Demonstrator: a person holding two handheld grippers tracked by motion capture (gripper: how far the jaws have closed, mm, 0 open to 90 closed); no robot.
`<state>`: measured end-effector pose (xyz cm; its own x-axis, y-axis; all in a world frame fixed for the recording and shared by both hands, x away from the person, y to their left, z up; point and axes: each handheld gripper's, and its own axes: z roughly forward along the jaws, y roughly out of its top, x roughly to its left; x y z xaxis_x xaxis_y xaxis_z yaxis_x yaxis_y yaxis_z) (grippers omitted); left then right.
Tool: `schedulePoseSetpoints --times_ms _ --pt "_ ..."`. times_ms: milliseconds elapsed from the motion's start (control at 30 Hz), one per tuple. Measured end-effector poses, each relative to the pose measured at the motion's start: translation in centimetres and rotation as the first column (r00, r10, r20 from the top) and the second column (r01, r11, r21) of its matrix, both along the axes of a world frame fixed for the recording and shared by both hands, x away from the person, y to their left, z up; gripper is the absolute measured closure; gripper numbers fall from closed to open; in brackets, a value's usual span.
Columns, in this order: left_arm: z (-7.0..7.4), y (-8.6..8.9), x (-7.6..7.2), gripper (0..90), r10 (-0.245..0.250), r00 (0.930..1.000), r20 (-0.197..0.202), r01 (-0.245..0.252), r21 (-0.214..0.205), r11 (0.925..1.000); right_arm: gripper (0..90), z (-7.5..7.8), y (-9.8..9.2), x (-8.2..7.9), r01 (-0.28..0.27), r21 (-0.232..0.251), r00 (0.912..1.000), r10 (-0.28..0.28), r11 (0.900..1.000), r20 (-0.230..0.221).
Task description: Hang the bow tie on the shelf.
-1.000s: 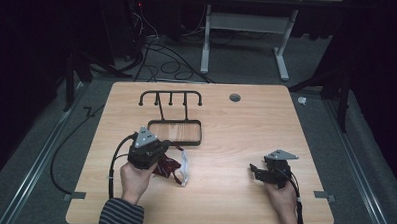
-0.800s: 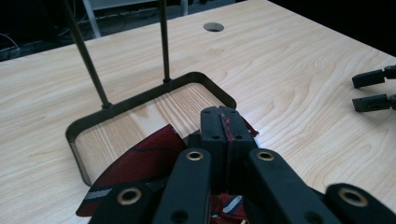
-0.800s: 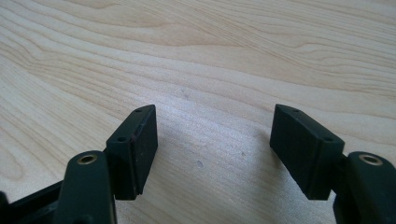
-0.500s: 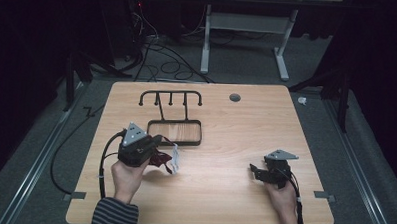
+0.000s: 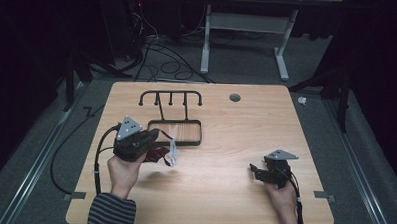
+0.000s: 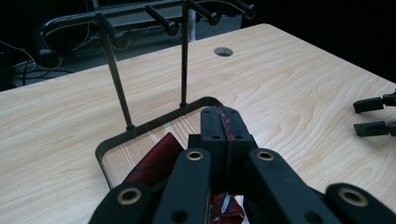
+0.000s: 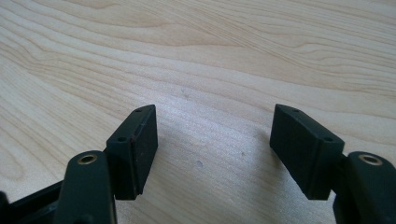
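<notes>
A black metal rack point(image 5: 172, 98) with a hooked top bar and a rectangular base frame point(image 6: 140, 128) stands on the wooden table at mid left. My left gripper point(image 5: 156, 136) hovers at the base's near left corner, shut on a dark red patterned cloth point(image 5: 159, 153) with a white strip point(image 5: 173, 153) hanging from it. A red sliver point(image 6: 227, 122) shows between the closed jaws, and more of the cloth point(image 6: 154, 161) droops below them. My right gripper point(image 5: 254, 172) rests low over the table at the front right, open point(image 7: 215, 126) with bare wood between its pads.
A round cable hole point(image 5: 234, 97) lies near the table's far edge. Black cables point(image 5: 100, 156) trail off the left side. A white desk frame point(image 5: 244, 28) stands on the floor beyond the table. The right gripper's jaws point(image 6: 373, 116) show at the left gripper view's right edge.
My left gripper has moved left and slightly away towards the rack's base, turning as it goes, with the red cloth still in it. The right gripper has stayed put.
</notes>
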<state>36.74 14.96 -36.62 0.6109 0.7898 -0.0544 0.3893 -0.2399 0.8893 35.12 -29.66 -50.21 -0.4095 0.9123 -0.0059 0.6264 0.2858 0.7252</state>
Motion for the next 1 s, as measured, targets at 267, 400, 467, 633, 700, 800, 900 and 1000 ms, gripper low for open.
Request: schedulePoseSetpoints --times_ms 267,400,467,633,700,800,900,1000 --pt "0.4 -0.2 0.7 89.6 -0.003 1.0000 -0.003 0.003 -0.009 1.0000 33.6 0.0 0.0 0.0 -0.001 0.001 1.0000 0.001 1.0000 -0.001" --pt "0.6 -0.1 1.0 89.6 -0.002 1.0000 -0.007 0.002 -0.011 0.9999 33.6 0.0 0.0 0.0 -0.001 0.001 1.0000 0.001 1.0000 -0.001" --pt "0.6 -0.1 1.2 89.6 -0.005 0.9999 -0.012 0.005 -0.020 0.9998 33.6 0.0 0.0 0.0 -0.002 0.002 1.0000 0.002 1.0000 -0.001" --pt "0.9 -0.2 1.4 89.6 -0.015 0.9998 -0.014 0.014 -0.026 0.9996 33.6 0.0 0.0 0.0 -0.001 0.000 1.0000 0.001 1.0000 0.000" --pt "1.1 -0.3 1.6 89.6 -0.019 0.9997 -0.018 0.018 -0.028 0.9994 33.6 0.0 0.0 0.0 0.000 0.001 1.0000 0.000 1.0000 0.000" --pt "1.3 -0.4 1.9 89.6 -0.024 0.9996 -0.018 0.023 -0.033 0.9992 33.6 0.0 0.0 0.0 -0.001 0.000 1.0000 0.001 1.0000 0.000" --pt "1.5 -0.6 2.2 89.6 -0.026 0.9995 -0.017 0.026 -0.034 0.9991 33.6 0.0 0.0 0.0 -0.002 0.001 1.0000 0.002 1.0000 -0.001" --pt "1.7 -0.8 2.4 89.6 -0.031 0.9994 -0.015 0.031 -0.031 0.9991 33.5 0.0 0.0 0.0 -0.001 0.001 1.0000 0.001 1.0000 0.000"
